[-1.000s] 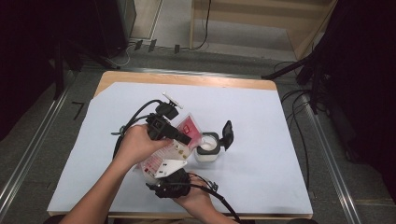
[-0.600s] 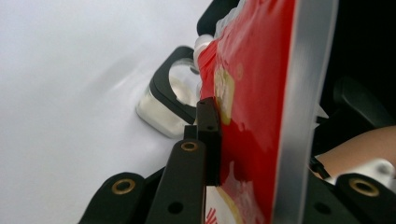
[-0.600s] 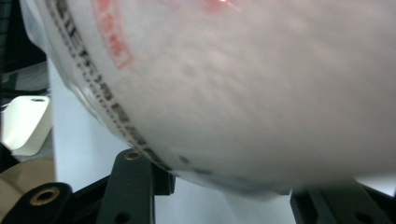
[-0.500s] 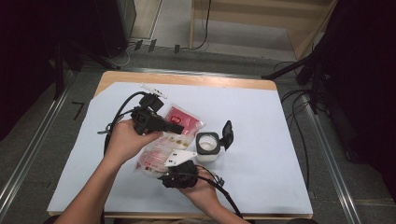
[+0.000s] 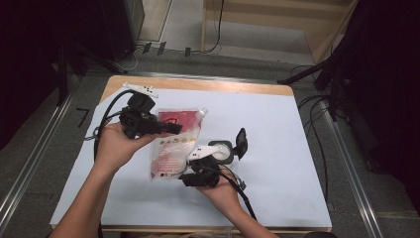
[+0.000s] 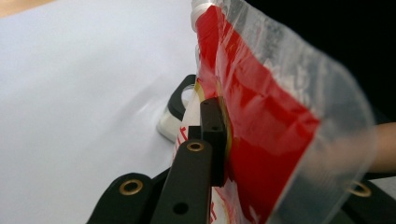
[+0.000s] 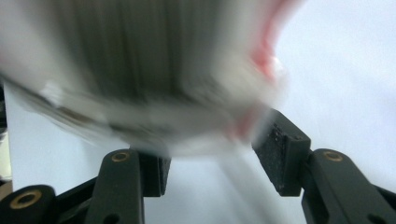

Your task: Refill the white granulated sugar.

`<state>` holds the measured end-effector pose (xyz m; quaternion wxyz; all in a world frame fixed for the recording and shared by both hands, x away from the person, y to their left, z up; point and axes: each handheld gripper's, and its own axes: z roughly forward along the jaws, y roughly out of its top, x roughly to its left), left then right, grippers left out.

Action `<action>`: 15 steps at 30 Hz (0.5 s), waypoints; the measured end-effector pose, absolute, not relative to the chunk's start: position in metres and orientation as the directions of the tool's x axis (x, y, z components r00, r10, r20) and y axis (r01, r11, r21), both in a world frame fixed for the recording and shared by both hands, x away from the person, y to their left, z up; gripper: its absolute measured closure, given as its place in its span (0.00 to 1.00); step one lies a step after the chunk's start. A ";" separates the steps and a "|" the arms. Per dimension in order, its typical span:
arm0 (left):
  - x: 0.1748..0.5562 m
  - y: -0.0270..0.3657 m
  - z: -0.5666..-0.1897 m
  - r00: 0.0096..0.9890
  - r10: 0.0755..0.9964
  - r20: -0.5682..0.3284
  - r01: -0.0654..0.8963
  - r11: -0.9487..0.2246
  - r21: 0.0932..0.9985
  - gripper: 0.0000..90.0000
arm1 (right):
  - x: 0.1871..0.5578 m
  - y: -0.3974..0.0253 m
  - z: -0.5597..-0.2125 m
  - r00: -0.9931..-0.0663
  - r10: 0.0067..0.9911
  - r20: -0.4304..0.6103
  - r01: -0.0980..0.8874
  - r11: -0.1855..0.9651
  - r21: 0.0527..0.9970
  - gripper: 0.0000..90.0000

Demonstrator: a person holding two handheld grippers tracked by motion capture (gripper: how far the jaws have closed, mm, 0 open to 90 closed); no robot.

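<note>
A red and white spouted pouch (image 5: 173,139) is held tilted above the white table cover, its spout toward the far right. My left gripper (image 5: 174,129) is shut on the pouch's left edge; in the left gripper view its near jaw presses the red film (image 6: 261,121) and its far jaw is hidden behind the pouch. My right gripper (image 5: 186,174) sits at the pouch's lower end. In the right gripper view it (image 7: 215,161) stands open, with the blurred pouch bottom (image 7: 154,93) just above the jaw tips.
A small clear jar (image 5: 221,152) with its black flip lid (image 5: 241,142) open stands right of the pouch, close to the right gripper. The jar (image 6: 175,114) also lies behind the pouch in the left gripper view. Cables trail from both grippers. Dark floor surrounds the table (image 5: 277,198).
The left gripper has drawn the pouch to the left and up. The right gripper has moved away from the table's front edge, up to the pouch's lower end.
</note>
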<state>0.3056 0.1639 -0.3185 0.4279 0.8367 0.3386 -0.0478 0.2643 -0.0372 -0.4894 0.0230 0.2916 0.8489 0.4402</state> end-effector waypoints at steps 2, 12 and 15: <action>0.306 0.167 -0.317 0.766 0.523 -0.374 0.607 -0.399 0.687 1.00 | 0.268 -0.041 -0.490 -0.820 0.517 0.247 0.502 0.440 0.745 0.55; 0.312 0.185 -0.311 0.764 0.559 -0.322 0.565 -0.338 0.753 1.00 | 0.264 -0.049 -0.481 -0.855 0.454 0.252 0.471 0.474 0.744 0.53; 0.319 0.191 -0.317 0.755 0.583 -0.299 0.562 -0.342 0.753 1.00 | 0.261 -0.053 -0.477 -0.868 0.441 0.228 0.440 0.474 0.763 0.53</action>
